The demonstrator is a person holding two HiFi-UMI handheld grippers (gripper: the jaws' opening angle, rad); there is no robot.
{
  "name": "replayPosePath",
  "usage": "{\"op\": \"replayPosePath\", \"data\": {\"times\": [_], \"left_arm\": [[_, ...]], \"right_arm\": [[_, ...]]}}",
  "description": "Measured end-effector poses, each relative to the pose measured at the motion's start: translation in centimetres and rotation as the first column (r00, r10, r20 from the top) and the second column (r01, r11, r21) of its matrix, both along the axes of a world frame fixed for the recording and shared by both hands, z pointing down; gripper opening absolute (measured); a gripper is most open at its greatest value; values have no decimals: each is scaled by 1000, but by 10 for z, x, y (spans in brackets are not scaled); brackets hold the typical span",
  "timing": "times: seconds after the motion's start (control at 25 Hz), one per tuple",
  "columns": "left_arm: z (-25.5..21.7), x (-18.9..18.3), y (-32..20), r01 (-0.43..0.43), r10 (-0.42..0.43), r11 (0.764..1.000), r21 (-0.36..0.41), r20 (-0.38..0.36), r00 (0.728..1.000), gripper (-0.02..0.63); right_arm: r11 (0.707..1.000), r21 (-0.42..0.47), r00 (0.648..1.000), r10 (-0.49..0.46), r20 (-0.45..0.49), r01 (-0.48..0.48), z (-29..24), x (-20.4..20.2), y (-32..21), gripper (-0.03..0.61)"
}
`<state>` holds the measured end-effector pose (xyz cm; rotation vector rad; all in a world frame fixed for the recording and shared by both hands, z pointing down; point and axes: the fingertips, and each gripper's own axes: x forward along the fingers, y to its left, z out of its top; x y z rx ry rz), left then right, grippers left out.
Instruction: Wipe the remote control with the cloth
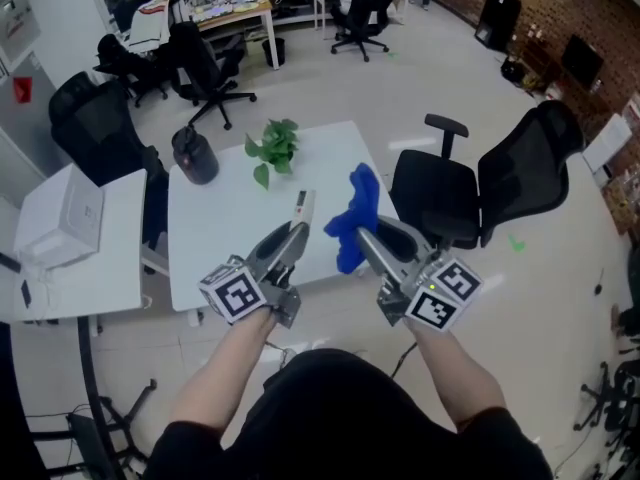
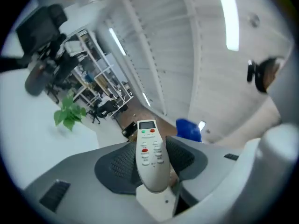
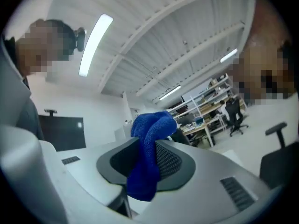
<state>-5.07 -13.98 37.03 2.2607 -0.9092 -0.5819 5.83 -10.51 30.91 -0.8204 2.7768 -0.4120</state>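
A white remote control [image 2: 150, 155] with a small screen and red and green buttons sticks up between the jaws of my left gripper [image 2: 152, 160], which is shut on its lower half. In the head view the remote [image 1: 303, 206] and the left gripper [image 1: 288, 236] are raised over the white table [image 1: 230, 228]. My right gripper [image 3: 145, 160] is shut on a blue cloth [image 3: 148, 148] that bunches above the jaws and hangs below them. In the head view the cloth [image 1: 354, 213] and the right gripper [image 1: 372, 240] are just right of the remote, a small gap apart.
A potted green plant [image 1: 273, 148] and a dark jug [image 1: 194, 154] stand at the table's far side. A black office chair [image 1: 480, 193] is close on the right, a white side table with a box [image 1: 60, 218] on the left. More chairs and desks stand farther back.
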Motion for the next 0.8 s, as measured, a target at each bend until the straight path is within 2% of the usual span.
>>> {"op": "replayPosePath", "data": {"times": [0.04,0.12,0.16,0.24,0.32,0.44,0.6,0.8], "left_arm": [[-6,-5,-2,-9,7,1000,-19,-125,992,206],[-18,-7,-3,-55,39,998,-40,-330,943,206],[-21,-6,-1,-80,58,996,-39,-396,917,206],[-23,0,2,-123,95,992,-33,-454,886,206],[-23,8,5,-161,130,987,-28,-459,879,205],[-23,19,12,-221,191,975,-20,-429,883,206],[-24,32,25,-313,288,950,-6,-380,879,206],[-21,46,41,-404,376,915,-10,-343,861,206]], "right_arm": [[999,-40,999,-32,35,34,10,-6,4,103],[993,-86,996,-83,45,86,29,-21,14,103],[989,-98,994,-104,33,106,38,-30,20,103],[984,-113,990,-140,7,140,51,-43,29,103],[980,-118,986,-165,-10,163,58,-52,32,103],[978,-117,984,-176,-14,173,61,-54,29,103],[983,-105,989,-150,-2,149,54,-43,18,103],[993,-67,995,-102,-11,101,38,-24,-6,103]]}}
